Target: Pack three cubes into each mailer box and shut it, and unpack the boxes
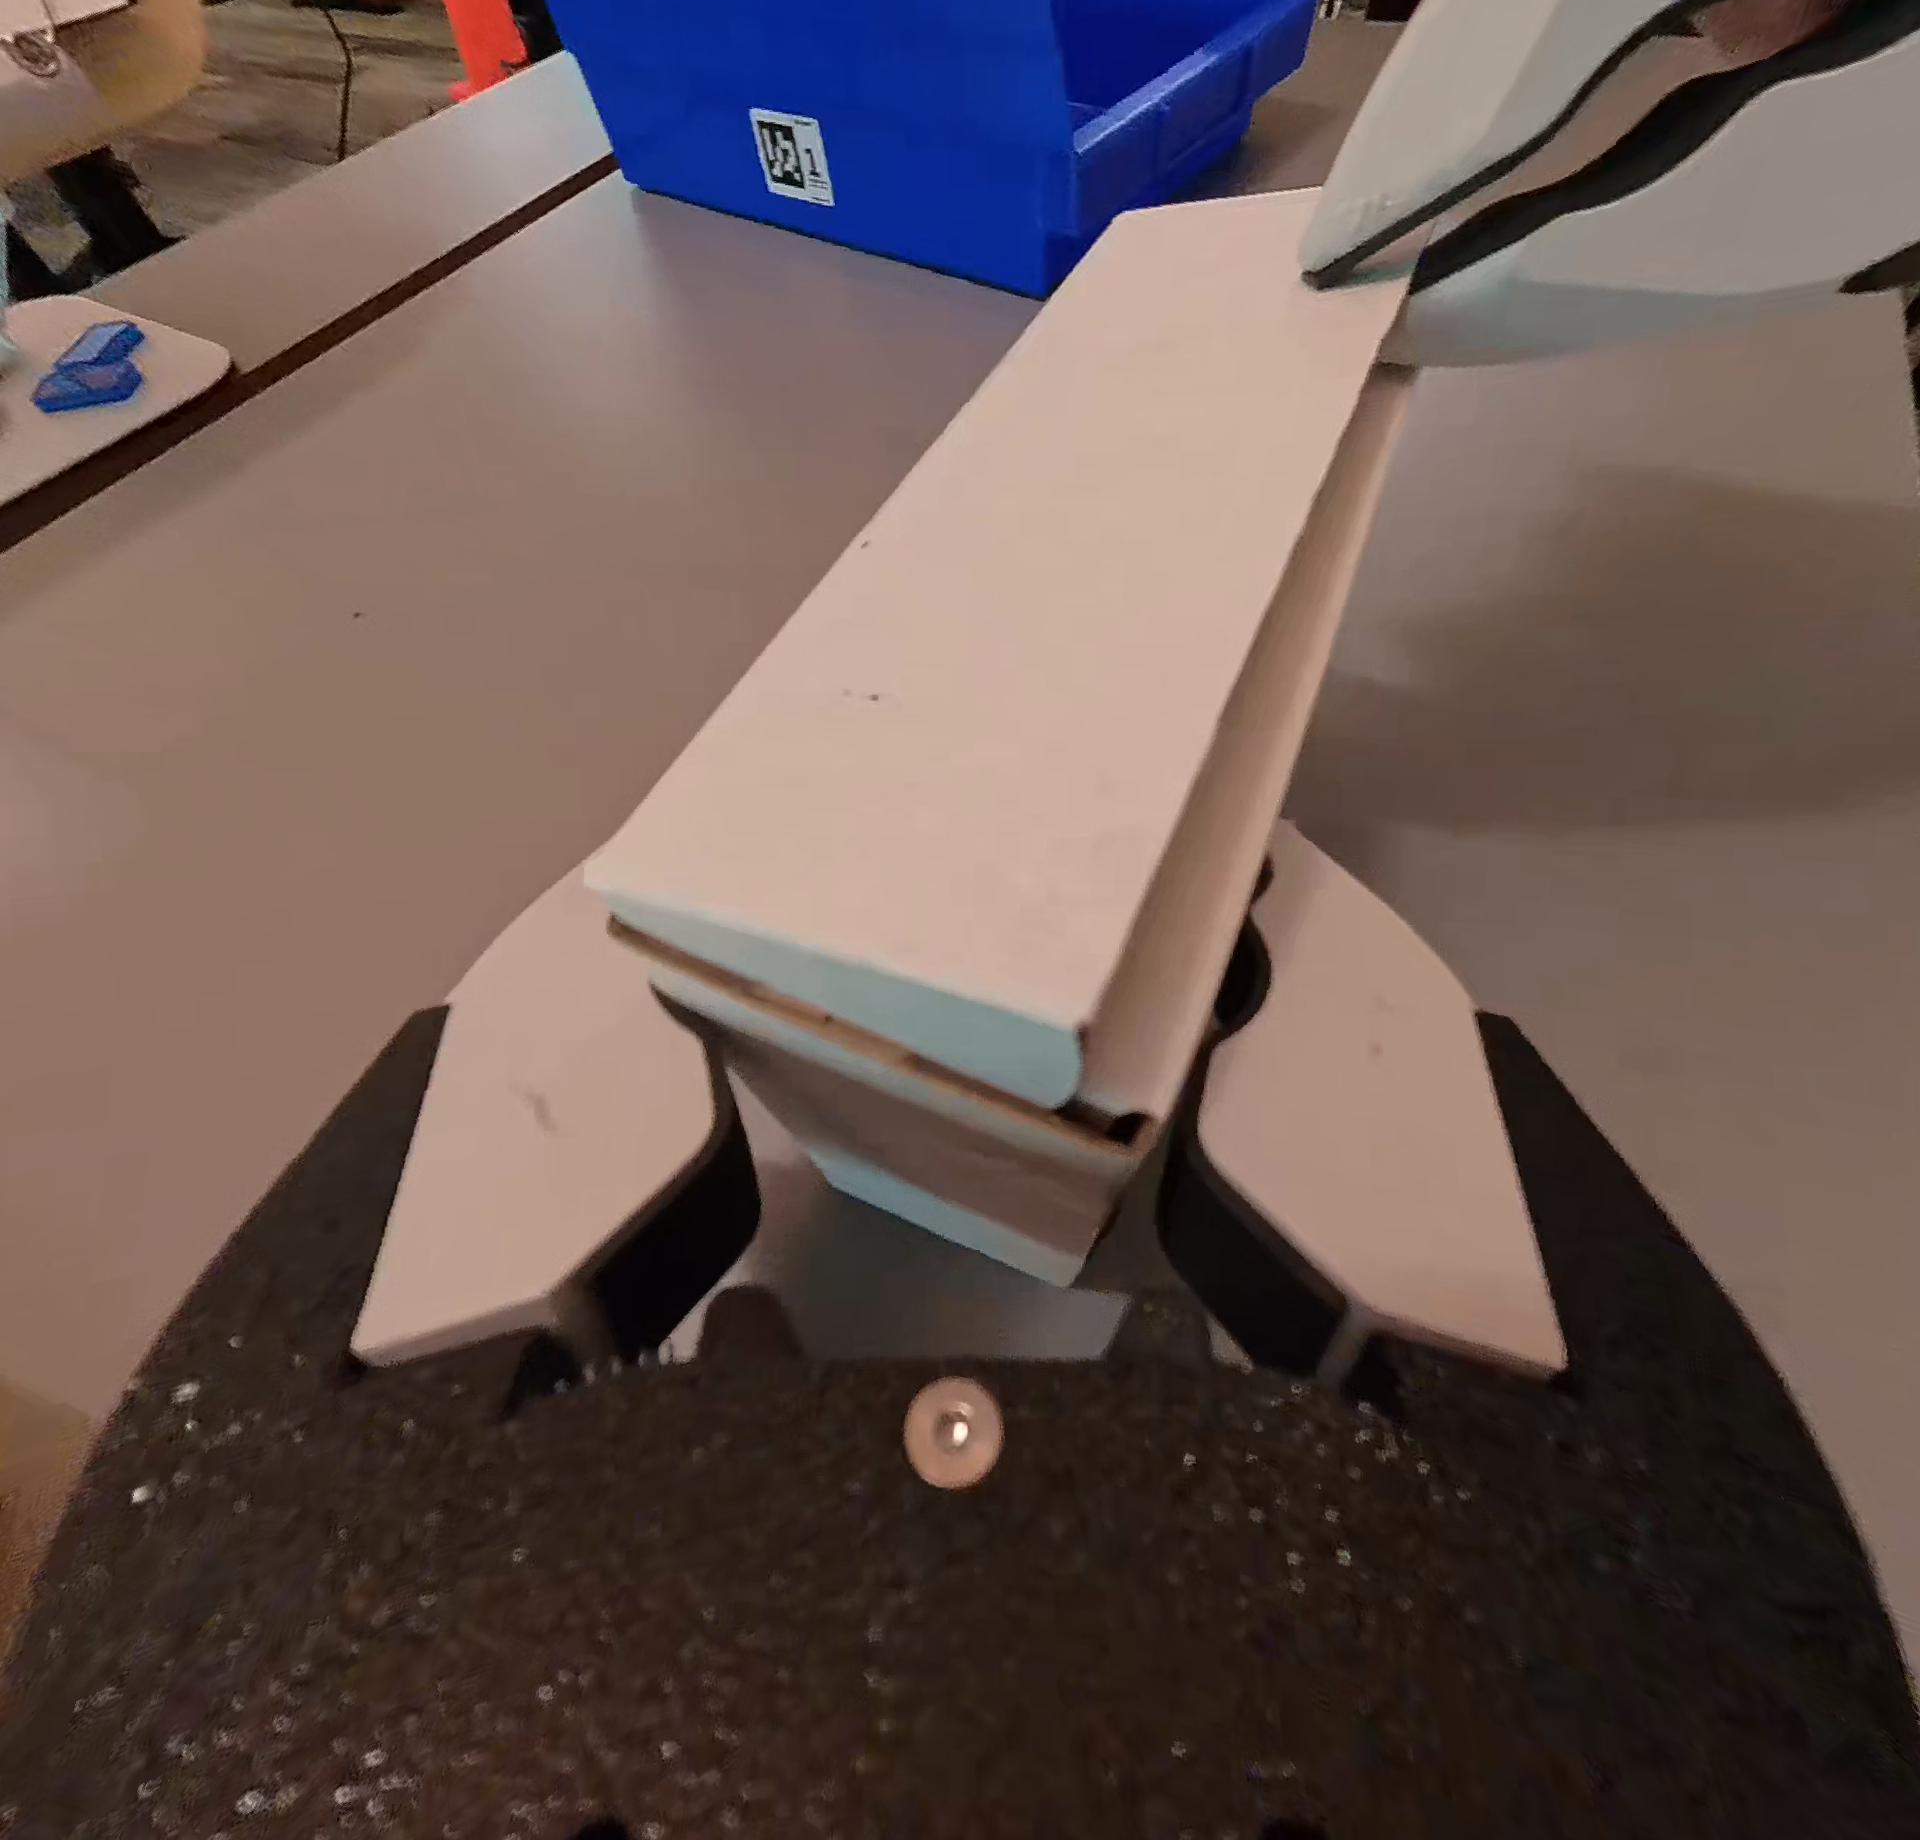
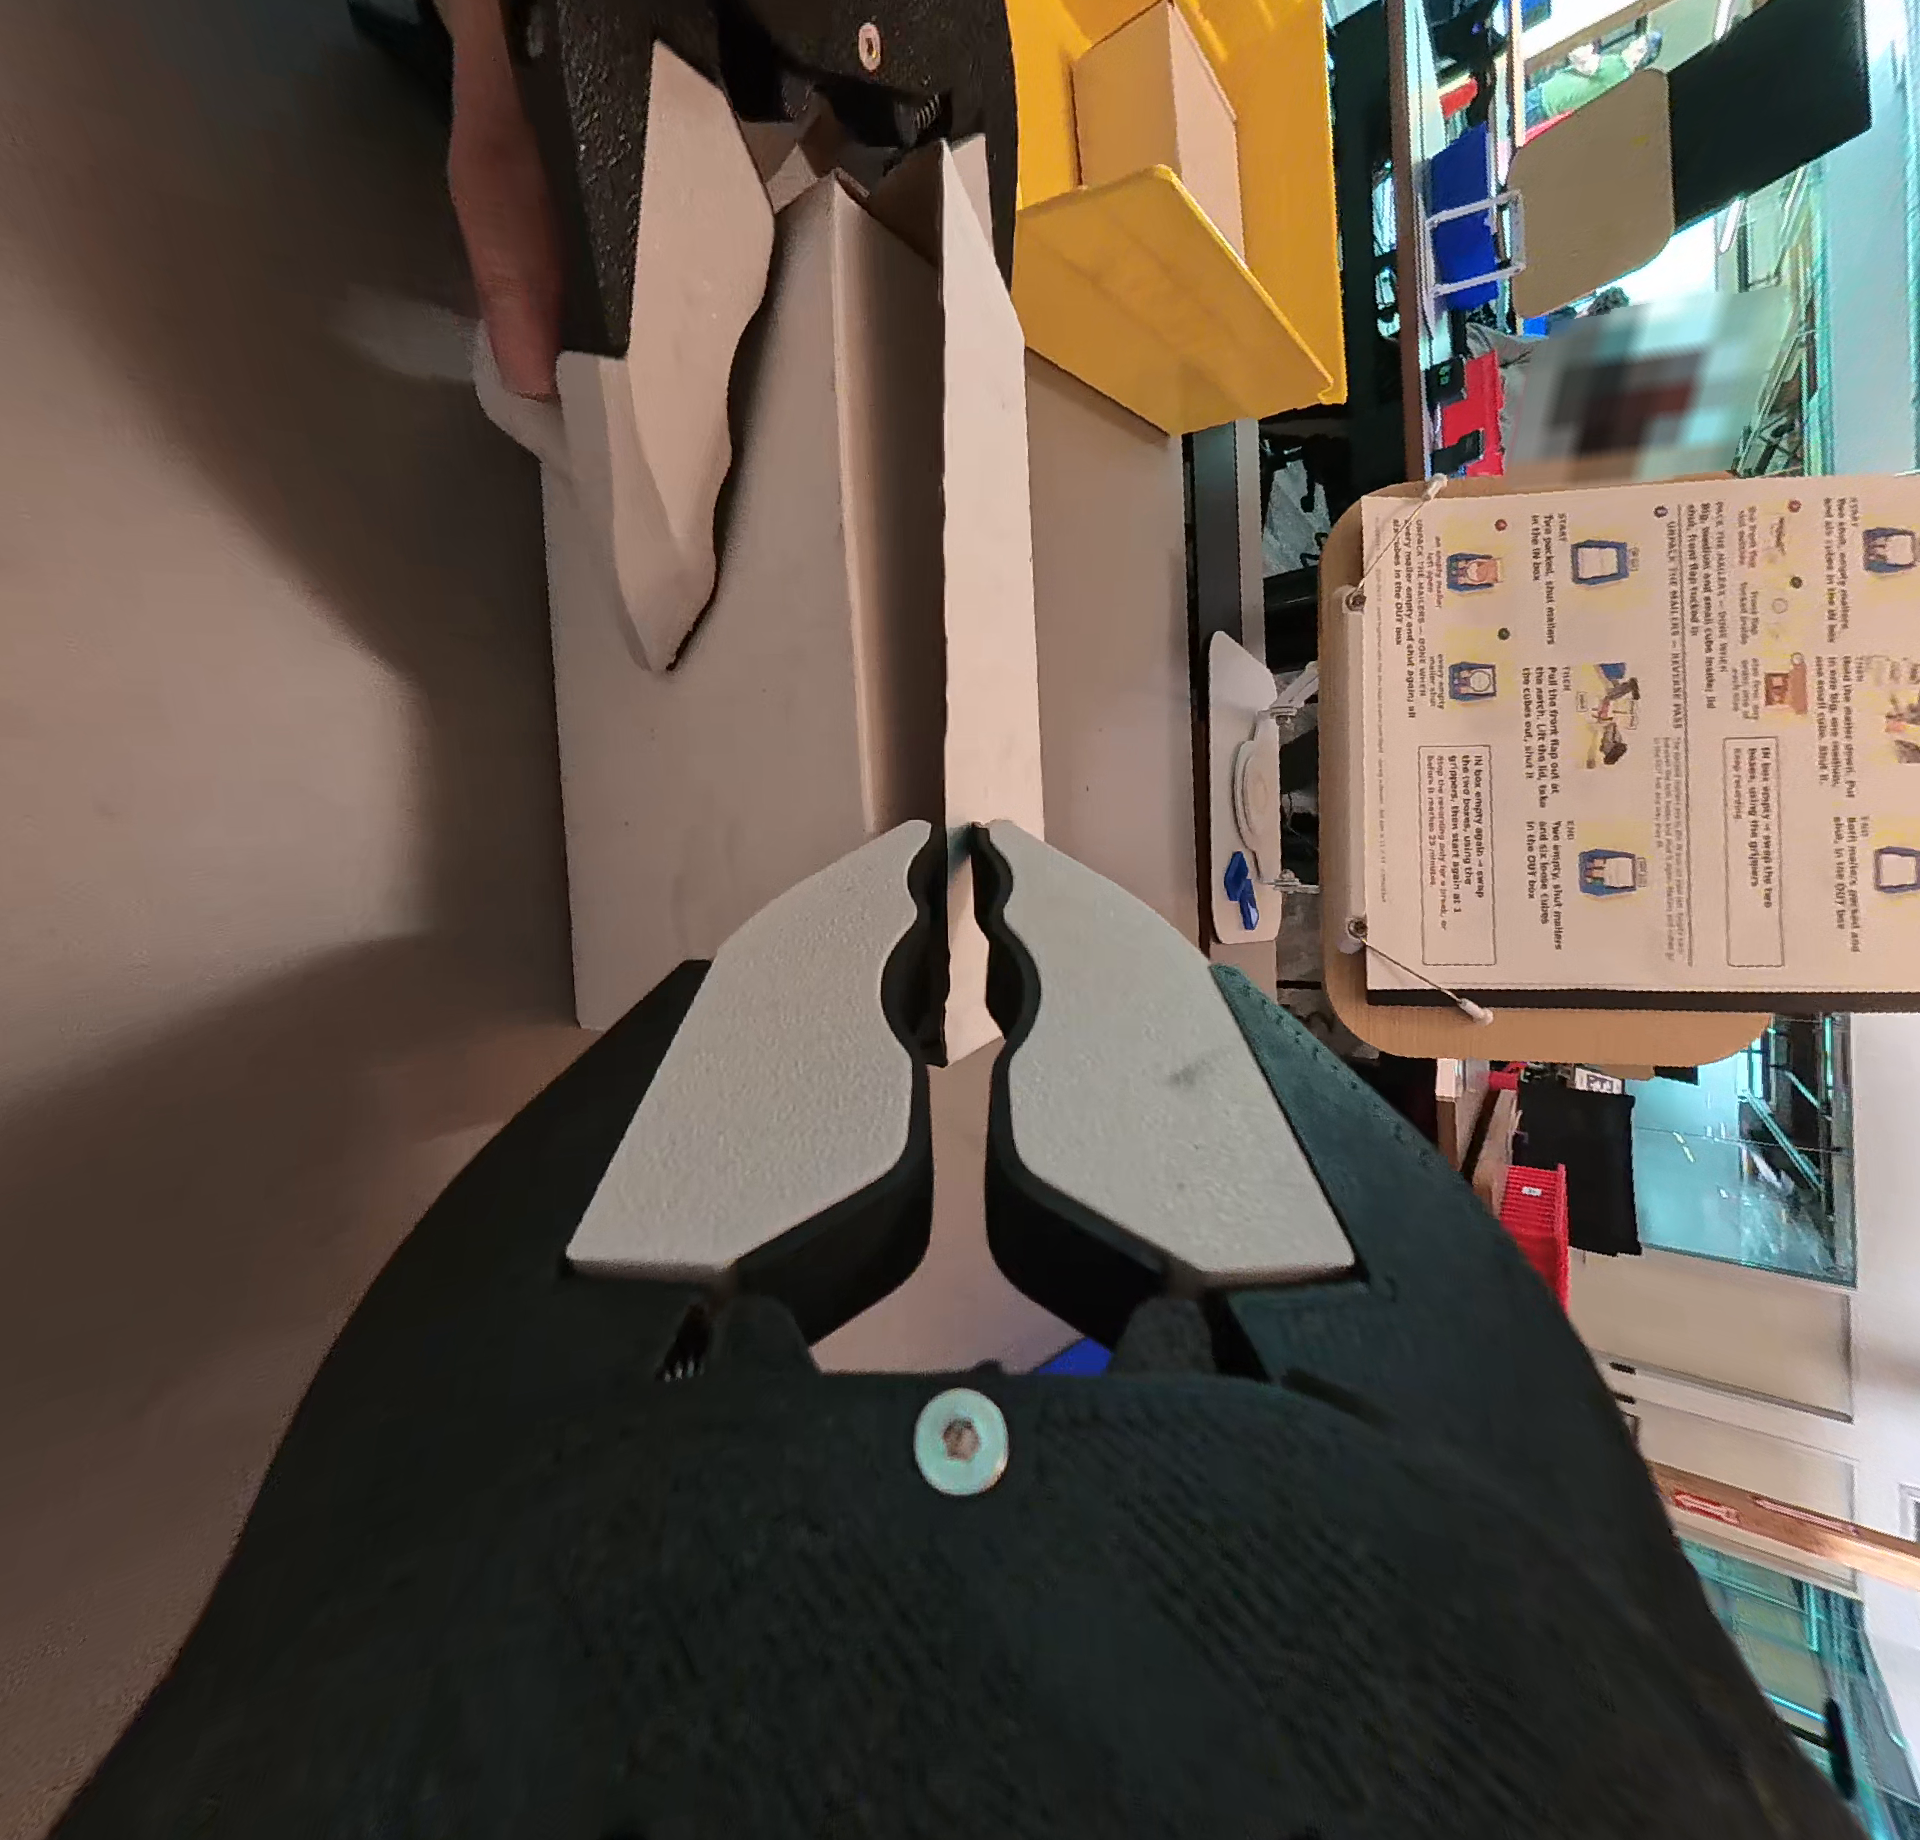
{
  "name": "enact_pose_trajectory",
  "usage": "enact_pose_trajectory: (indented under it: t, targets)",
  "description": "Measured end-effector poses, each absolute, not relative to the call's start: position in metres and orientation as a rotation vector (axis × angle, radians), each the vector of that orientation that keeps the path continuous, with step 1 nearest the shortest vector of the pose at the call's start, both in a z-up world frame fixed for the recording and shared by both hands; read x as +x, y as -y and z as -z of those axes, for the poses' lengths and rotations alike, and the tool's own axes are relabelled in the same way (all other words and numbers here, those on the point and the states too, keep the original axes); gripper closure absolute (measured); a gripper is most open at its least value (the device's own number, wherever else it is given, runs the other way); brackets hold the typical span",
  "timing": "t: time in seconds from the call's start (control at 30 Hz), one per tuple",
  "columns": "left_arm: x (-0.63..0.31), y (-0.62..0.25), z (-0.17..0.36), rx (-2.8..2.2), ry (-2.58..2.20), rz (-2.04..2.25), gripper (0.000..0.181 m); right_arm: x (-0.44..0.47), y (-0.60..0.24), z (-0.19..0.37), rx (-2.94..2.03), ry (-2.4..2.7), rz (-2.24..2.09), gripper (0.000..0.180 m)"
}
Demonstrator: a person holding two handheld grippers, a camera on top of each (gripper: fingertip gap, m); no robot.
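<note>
A long white cardboard mailer box (image 1: 987, 647) lies on the grey-brown table (image 1: 364, 647), lid nearly down with a thin gap along its right side. My left gripper (image 1: 925, 886) is shut on the box's near end, one finger on each side. My right gripper (image 1: 1340, 278) pinches the lid's far right corner. In the right wrist view, the right gripper (image 2: 961, 834) is shut on the thin lid flap (image 2: 982, 543) of the box (image 2: 790, 543), and a finger (image 2: 675, 419) of the left gripper lies against the box's far end. No cubes show.
A blue bin (image 1: 883, 55) with a white tag stands just behind the box. A yellow bin (image 2: 1174, 284) holding another cardboard box (image 2: 1153, 117) is beside it. An instruction sheet (image 2: 1621, 741) hangs beyond the table. An orange cone (image 1: 473, 3) stands on the floor. Tip to tip, the grippers are about 9 cm apart.
</note>
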State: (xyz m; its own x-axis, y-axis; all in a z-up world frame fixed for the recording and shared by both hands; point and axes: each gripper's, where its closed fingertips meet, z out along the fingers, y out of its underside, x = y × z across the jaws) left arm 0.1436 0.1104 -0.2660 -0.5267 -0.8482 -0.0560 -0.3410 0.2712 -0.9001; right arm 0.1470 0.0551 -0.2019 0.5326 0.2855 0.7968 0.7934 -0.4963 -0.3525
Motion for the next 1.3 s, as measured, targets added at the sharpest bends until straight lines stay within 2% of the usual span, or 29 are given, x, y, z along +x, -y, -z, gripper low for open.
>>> enact_pose_trajectory:
  t: [0.07,0.37,0.57,0.9,1.0,1.07,1.27,1.3]
  targets:
    - [0.142,-0.109,0.266,-1.032,-2.019,1.22,0.089,0.151,-0.053,0.2,-2.037,0.884,0.92,0.176]
    - [0.143,-0.111,0.267,-1.055,-2.014,1.21,0.092,0.16,-0.057,0.197,-2.076,0.803,0.793,0.175]
    - [0.143,-0.11,0.267,-1.046,-2.017,1.208,0.091,0.167,-0.042,0.187,-1.993,0.818,0.87,0.15]
    - [0.143,-0.109,0.267,-1.042,-2.022,1.213,0.091,0.176,-0.026,0.193,-2.022,1.023,0.979,0.149]
    - [0.143,-0.109,0.267,-1.041,-2.024,1.216,0.091,0.171,-0.032,0.189,-2.008,1.011,0.928,0.143]
    - [0.143,-0.109,0.267,-1.038,-2.027,1.218,0.091,0.173,-0.035,0.191,-2.012,1.029,0.943,0.146]
    - [0.144,-0.11,0.267,-1.036,-2.02,1.197,0.092,0.178,-0.037,0.202,-2.071,1.13,0.998,0.171]
    - [0.144,-0.111,0.267,-1.037,-2.018,1.192,0.093,0.18,-0.038,0.2,-2.057,1.133,1.038,0.168]
